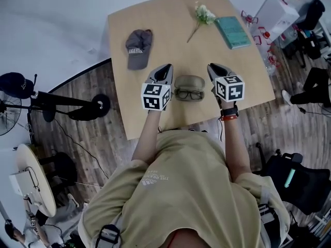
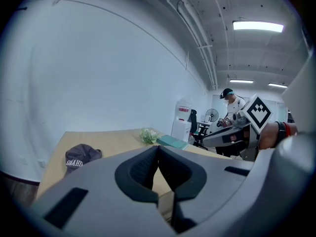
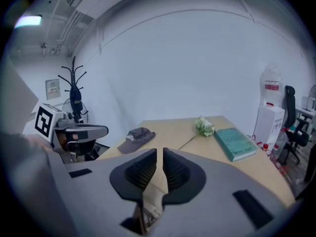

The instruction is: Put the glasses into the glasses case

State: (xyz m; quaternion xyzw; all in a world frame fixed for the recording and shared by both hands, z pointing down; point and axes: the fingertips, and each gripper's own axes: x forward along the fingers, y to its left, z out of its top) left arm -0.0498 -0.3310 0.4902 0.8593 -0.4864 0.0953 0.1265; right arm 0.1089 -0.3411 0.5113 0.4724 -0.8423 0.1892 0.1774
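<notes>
A pair of black-framed glasses (image 1: 189, 94) lies on the wooden table (image 1: 155, 19), just on my side of an olive glasses case (image 1: 189, 81). My left gripper (image 1: 166, 67) hangs above the table left of the case, its jaw tips touching, nothing held (image 2: 158, 149). Right of the case my right gripper (image 1: 211, 66) is raised too; a narrow slit shows between its jaws, and they are empty (image 3: 159, 153). Neither gripper view shows the glasses or the case. Each gripper view catches the other gripper at its side.
A dark cap (image 1: 138, 46) lies at the table's left, a white flower (image 1: 203, 15) and a teal book (image 1: 234, 31) at the far right. Chairs (image 1: 297, 177) and boxes stand right of the table, a fan (image 1: 10, 112) at the left.
</notes>
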